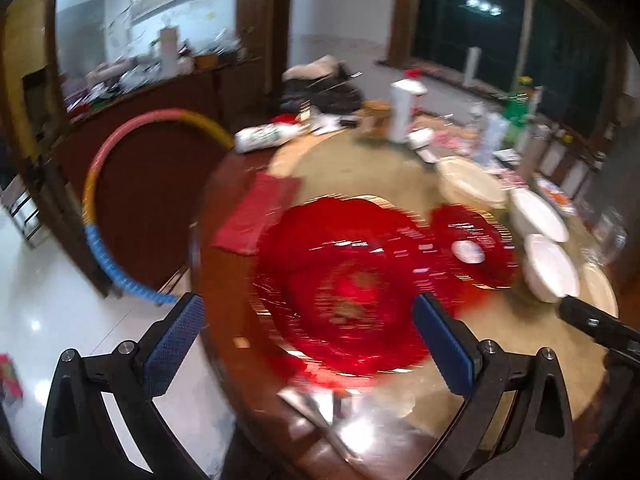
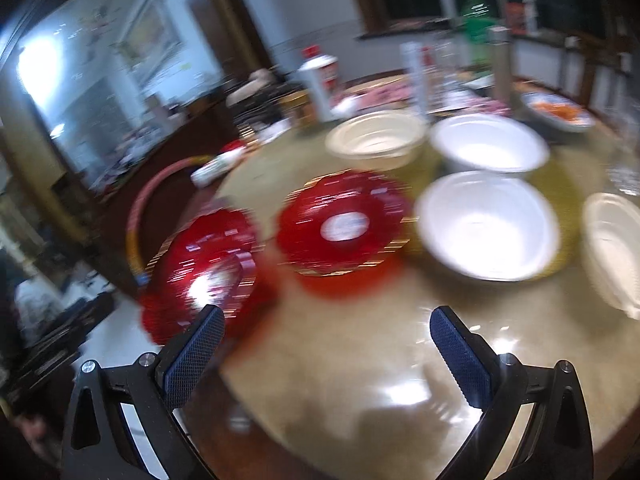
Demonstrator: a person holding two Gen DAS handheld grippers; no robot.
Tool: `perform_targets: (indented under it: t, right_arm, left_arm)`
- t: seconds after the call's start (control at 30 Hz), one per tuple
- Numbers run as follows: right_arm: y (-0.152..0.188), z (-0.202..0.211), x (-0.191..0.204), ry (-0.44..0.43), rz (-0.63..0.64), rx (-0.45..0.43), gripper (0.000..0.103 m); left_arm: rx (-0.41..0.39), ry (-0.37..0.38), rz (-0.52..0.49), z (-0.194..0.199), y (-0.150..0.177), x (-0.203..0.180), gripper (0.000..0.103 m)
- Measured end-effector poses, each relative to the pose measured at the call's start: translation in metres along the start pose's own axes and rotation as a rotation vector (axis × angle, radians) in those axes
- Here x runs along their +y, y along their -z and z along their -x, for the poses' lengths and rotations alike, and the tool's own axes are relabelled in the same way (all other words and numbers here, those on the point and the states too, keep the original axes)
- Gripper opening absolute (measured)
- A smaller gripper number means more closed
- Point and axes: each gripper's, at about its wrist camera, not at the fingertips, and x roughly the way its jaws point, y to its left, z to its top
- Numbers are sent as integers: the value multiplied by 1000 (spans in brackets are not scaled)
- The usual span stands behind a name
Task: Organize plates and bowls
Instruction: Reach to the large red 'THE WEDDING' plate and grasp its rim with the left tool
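Blue-padded fingers of the left gripper (image 1: 306, 344) stand spread and empty at the bottom of its frame, hovering over the large red plate (image 1: 344, 284) at centre. Right of it sits a smaller red plate (image 1: 472, 248), then white bowls (image 1: 550, 268) along the right edge of the table (image 1: 500, 412). Likewise spread and empty, the right gripper (image 2: 328, 348) hangs low. Heavy blur suggests slowing first, then taking the large plate by its rim.

Both grippers open, nothing held.
Left gripper (image 1: 306, 314) jaws spread wide, blue pads at 8 and 4 o'clock; right gripper (image 2: 326, 326) likewise, its tip showing at 3 o'clock in the left view.
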Motion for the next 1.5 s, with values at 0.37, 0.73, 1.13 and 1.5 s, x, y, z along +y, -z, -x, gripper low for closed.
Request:
perform_targets:
  t: [0.37,0.73,1.13,1.5]
  right_arm:
    - [-16,-78,53,-184,-53,181,102]
    - [-16,-128,55,-164,-89,287,64]
    - [-11,-146,59,-104,-40,308,16]
    - [-25,-141,66,-107,3,259,16]
  left_arm:
    - [160,-41,58,-70,-9,31,103]
    - [237,-92,29,-104,-8,24,66]
    - [272,-83,38,-113,-3,17,24]
    - [226,-102,33,-108,-21,14,23]
